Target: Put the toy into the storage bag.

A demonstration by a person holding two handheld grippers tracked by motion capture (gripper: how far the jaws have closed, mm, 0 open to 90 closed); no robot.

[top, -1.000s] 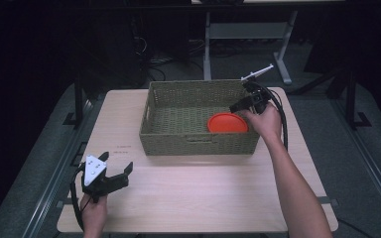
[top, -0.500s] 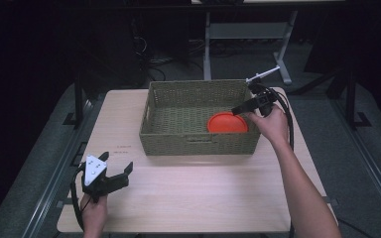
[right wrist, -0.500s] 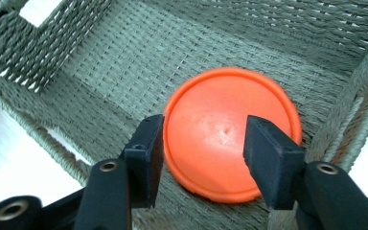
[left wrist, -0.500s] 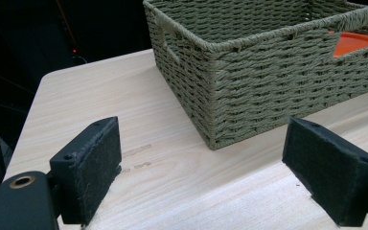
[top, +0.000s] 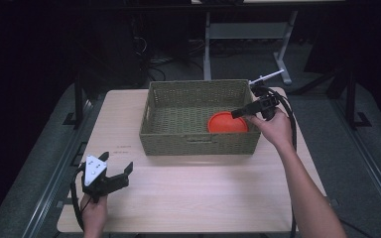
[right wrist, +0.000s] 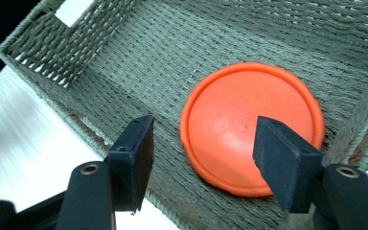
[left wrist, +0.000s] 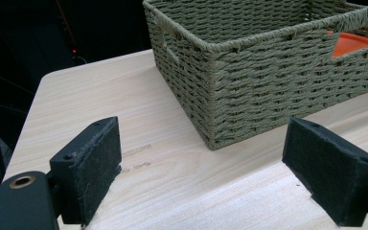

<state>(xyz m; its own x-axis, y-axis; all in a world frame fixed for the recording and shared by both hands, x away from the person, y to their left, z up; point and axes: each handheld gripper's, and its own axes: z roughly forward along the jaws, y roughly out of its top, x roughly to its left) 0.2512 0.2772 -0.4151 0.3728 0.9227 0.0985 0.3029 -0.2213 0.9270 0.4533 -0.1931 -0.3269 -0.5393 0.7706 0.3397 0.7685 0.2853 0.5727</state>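
Inside the wicker basket (top: 198, 119), at its right end, the orange disc (top: 227, 122) lies flat and released; the right gripper (top: 240, 113) hangs above it, jaws just opening and empty. Withdrawing carelessly could snag the rim. The left gripper (top: 115, 174) rests spread, empty.

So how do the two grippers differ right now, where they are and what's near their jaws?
The right gripper hangs above the woven basket, over the orange disc; the left gripper sits low over the bare table, apart from the basket. The right gripper's jaws have just been opening, with the disc lying below them, not clamped; the left gripper's jaws have nothing between them. Both are open and hand-held.
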